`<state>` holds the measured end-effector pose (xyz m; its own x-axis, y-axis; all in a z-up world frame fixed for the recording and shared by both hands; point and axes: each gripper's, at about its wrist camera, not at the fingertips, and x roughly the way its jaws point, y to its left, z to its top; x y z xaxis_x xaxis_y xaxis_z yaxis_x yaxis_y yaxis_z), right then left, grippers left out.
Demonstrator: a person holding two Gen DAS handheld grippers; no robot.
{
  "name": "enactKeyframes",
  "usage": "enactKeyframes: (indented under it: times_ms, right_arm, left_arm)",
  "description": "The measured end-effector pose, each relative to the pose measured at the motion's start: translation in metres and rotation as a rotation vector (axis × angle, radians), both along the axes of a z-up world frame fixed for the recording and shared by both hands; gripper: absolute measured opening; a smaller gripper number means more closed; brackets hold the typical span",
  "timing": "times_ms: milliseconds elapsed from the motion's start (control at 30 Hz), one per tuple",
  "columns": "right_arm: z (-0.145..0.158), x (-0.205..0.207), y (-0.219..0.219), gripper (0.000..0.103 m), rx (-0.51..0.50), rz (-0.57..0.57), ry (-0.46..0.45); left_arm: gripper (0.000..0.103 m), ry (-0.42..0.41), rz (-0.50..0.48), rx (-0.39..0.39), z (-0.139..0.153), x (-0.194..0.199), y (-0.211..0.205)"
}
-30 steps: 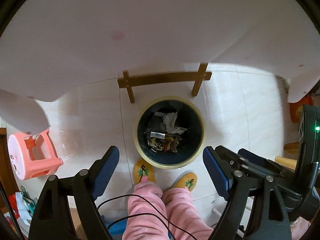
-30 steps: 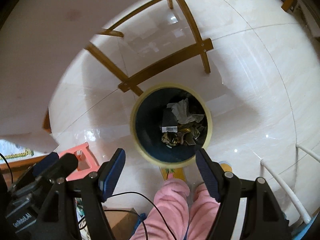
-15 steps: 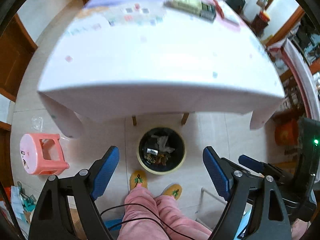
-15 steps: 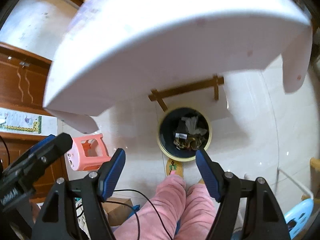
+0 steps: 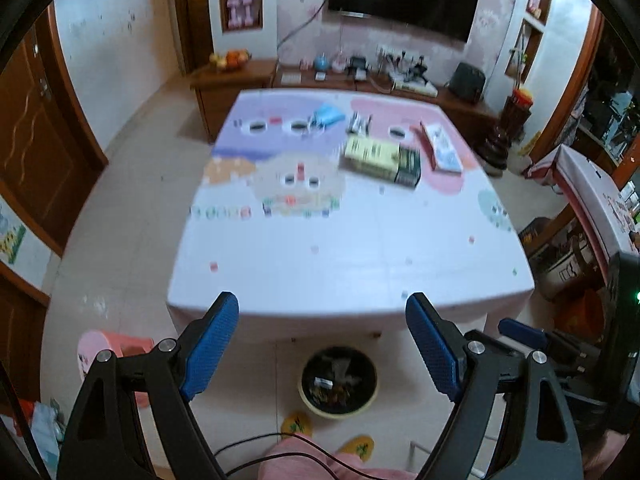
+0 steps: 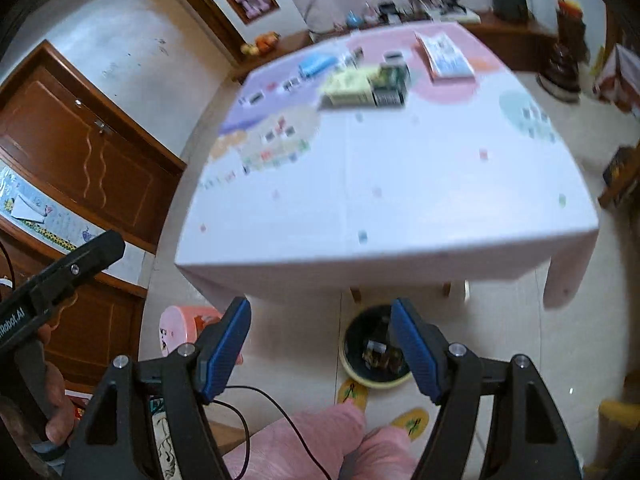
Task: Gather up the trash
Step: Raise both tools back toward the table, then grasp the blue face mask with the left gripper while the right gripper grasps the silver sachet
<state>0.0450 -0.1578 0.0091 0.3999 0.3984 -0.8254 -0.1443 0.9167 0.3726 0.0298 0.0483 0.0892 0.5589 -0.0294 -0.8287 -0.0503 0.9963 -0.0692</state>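
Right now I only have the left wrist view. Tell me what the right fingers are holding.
Observer: Nothing. The right gripper is open with its fingers empty. Only the floor and the trash bin show beyond them.
Operator: Report what is holding the left gripper.
Observer: A bare hand is wrapped around the handle of the left gripper. It shows at the lower left of the right wrist view.

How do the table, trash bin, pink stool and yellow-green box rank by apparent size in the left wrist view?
1. Table, by far the largest.
2. Trash bin and yellow-green box: alike, and the box lies farther off, so unranked.
3. Pink stool: partly hidden behind the left gripper, so unsure.
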Motion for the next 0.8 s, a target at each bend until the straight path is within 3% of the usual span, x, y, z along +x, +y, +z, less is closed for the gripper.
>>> enactKeyframes:
  times_ms: [267, 467, 600, 800]
  right_arm:
    - [0.063, 0.052, 0.009, 0.073, -0.003, 0.016, -0.113]
    - [0.092, 0.114, 0.019, 0.073, -0.035, -0.017, -0.185]
    - [0.097, 0.170, 0.028, 0.073, -0.054, -0.074, -0.199]
    - [0.075, 0.268, 0.042, 0.073, -0.070, -0.191, -0.118]
  left_arm:
    - [0.084, -0.079, -0.041, 0.016, 0.044, 0.042, 0.001]
    - [0.084, -0.130, -0.099, 0.013, 0.062, 0.110, 0.015]
    - [0.084, -0.140, -0.147, 0.025, 0.058, 0.182, 0.031]
    - [0.084, -0.046, -0.213, 0.010, 0.026, 0.308, 0.052]
